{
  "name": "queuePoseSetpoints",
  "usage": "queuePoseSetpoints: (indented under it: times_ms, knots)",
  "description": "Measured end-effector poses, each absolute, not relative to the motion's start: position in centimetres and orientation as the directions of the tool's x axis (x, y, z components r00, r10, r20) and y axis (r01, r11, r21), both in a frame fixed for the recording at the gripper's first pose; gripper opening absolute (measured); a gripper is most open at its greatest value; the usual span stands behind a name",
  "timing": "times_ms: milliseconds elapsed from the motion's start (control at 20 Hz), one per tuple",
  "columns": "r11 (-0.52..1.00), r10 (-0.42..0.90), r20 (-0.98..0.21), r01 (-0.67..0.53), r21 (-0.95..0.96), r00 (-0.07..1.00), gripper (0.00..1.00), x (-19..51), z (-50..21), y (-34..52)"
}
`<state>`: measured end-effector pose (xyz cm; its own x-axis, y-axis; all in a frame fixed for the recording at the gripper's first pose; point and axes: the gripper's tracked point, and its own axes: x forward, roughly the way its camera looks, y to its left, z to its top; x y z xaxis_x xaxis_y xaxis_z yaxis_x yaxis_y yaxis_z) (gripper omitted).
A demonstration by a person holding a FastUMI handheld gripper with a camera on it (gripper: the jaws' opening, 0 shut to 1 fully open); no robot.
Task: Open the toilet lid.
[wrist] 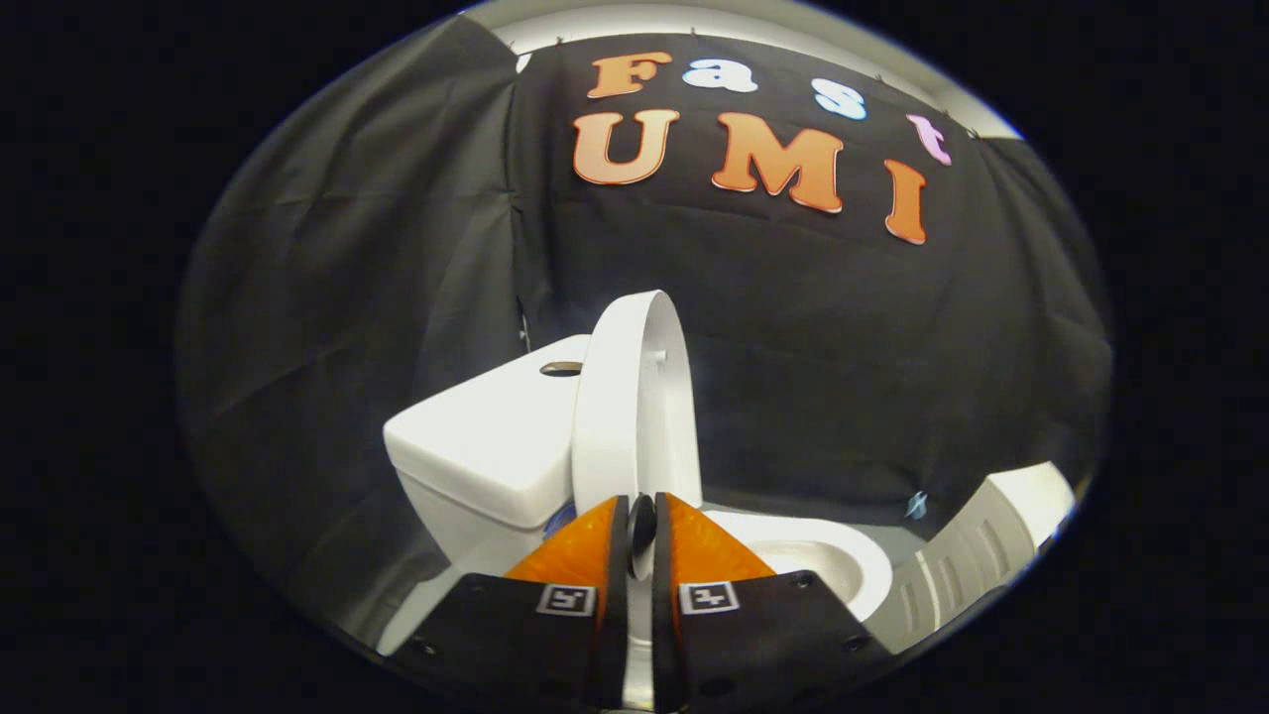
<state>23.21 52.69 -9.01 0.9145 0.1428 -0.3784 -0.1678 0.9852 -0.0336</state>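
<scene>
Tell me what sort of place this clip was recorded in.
Likely a mock bathroom in a booth: a white toilet with its tank, raised lid and open bowl, against black cloth. The gripper looks nearly shut.

We saw the toilet lid [634,397] raised on edge just ahead of the gripper [640,516], its lower edge running down between the two fingers, which stood nearly together on either side of it. The tank [486,446] sat left of the lid and behind it. The bowl's rim [843,560] lay to the right, beyond the right finger.
</scene>
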Motion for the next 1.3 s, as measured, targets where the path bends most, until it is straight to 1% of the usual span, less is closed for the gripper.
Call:
queuePoseSetpoints:
  times_ms: [100,150,200,400,700,900,1050,1300]
  knots:
    - [0.983,0.181,-0.365,-0.176,0.047,0.913,0.36,23.4,-8.3,52.5]
    - [0.983,0.185,-0.360,-0.174,0.064,0.914,0.36,23.8,-7.9,51.9]
    - [0.982,0.191,-0.350,-0.175,0.076,0.917,0.49,24.1,-7.4,51.5]
    - [0.980,0.195,-0.300,-0.176,0.088,0.934,0.89,25.0,-5.2,49.7]
    - [0.979,0.203,-0.214,-0.196,0.056,0.956,0.89,24.7,-1.6,45.9]
    - [0.975,0.211,-0.168,-0.194,0.110,0.963,0.87,23.6,1.7,39.5]
    - [0.984,0.153,-0.101,-0.142,0.111,0.983,0.87,22.7,5.4,32.2]
    - [0.997,0.050,-0.043,-0.047,0.066,0.998,0.88,21.4,9.0,20.7]
